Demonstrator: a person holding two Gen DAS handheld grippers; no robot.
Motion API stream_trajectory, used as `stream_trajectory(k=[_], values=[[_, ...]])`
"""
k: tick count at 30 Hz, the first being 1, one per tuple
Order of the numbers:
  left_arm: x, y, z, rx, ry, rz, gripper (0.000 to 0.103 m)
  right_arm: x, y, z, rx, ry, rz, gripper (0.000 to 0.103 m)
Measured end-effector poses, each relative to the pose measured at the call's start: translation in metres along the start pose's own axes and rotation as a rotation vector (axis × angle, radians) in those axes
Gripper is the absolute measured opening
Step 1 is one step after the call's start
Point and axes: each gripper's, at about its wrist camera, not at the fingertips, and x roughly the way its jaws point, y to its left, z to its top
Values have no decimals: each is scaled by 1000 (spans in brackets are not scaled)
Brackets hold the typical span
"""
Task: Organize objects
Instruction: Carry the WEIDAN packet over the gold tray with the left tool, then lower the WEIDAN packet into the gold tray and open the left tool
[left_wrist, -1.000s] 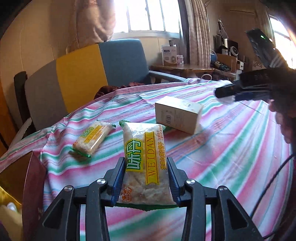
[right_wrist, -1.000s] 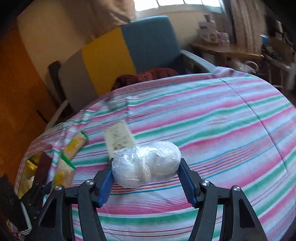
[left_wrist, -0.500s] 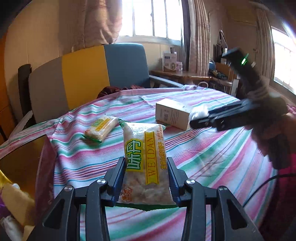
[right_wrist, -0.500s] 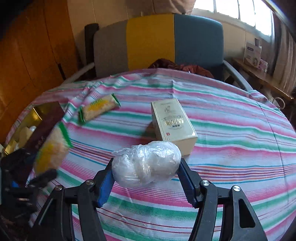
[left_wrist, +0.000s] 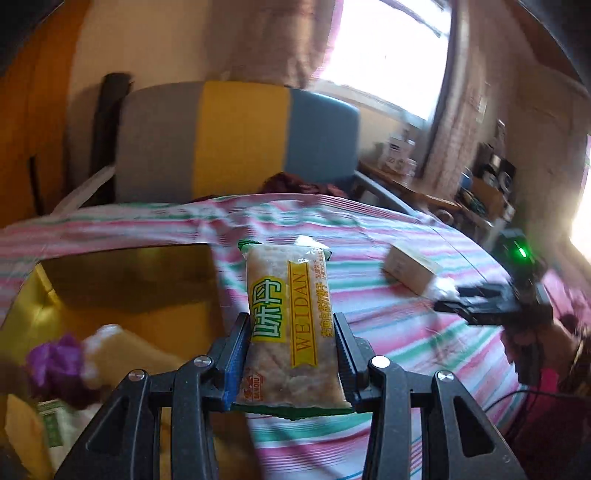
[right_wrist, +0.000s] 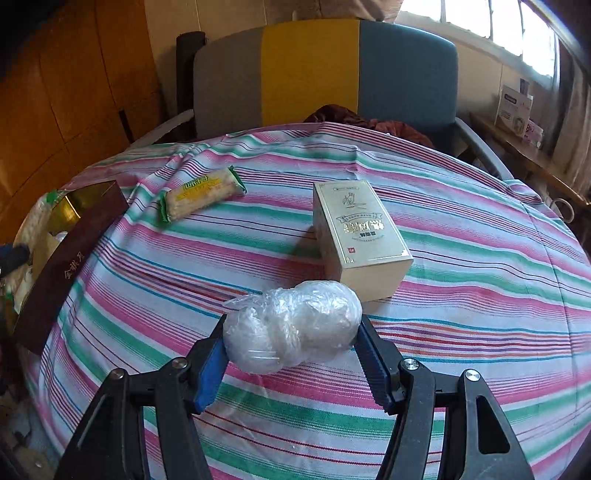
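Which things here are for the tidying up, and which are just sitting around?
For the tidying:
- snack packet in the left gripper
- wrapped white bundle in the right gripper
- second snack packet on the cloth
- cream carton
- gold-lined box

Just sitting around:
- striped tablecloth
- armchair
- side shelf

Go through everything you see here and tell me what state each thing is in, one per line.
left gripper: shut on the Weidan snack packet, held off the table
right gripper: shut on the plastic-wrapped bundle
gold-lined box: open, things inside
second snack packet: lying flat on the striped cloth
cream carton: closed, lying flat
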Motion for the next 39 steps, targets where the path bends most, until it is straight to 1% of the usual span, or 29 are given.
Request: stream_trajectory(k=[4, 6, 11, 14, 16, 21, 24, 27, 28, 30, 32, 34, 37, 39], values=[[-10, 47, 6, -91, 7, 55, 43, 1, 6, 0, -12, 5, 7, 65], [-11, 63, 6, -102, 16, 82, 43, 1, 9, 0, -22, 6, 21, 65], [-12, 111, 13, -144, 46, 152, 43, 1, 20, 2, -38, 31, 14, 65], [-5, 141, 17, -187, 81, 180, 43, -2, 30, 4, -35, 40, 25, 65], [4, 163, 19, -225, 125, 188, 43, -4, 39, 6, -27, 40, 48, 65], [22, 205, 16, -313, 206, 209, 43, -11, 70, 11, -45, 9, 93, 65], [31, 215, 17, -308, 228, 234, 43, -10, 85, 10, -28, -2, 131, 65], [40, 227, 21, -340, 264, 223, 43, -6, 99, 8, -28, 0, 151, 65], [43, 230, 22, -348, 270, 233, 43, -4, 102, 7, -27, 1, 156, 65], [43, 231, 26, -332, 261, 282, 45, 0, 105, 4, -16, 6, 169, 65], [42, 230, 27, -314, 262, 332, 49, 2, 108, 0, -11, 5, 181, 65], [38, 230, 24, -325, 253, 321, 54, 4, 108, -4, -9, 5, 185, 65], [24, 226, 19, -352, 209, 292, 54, 7, 106, -7, 6, 18, 190, 65], [14, 217, 12, -353, 175, 277, 54, 9, 107, -7, 5, 24, 186, 65]])
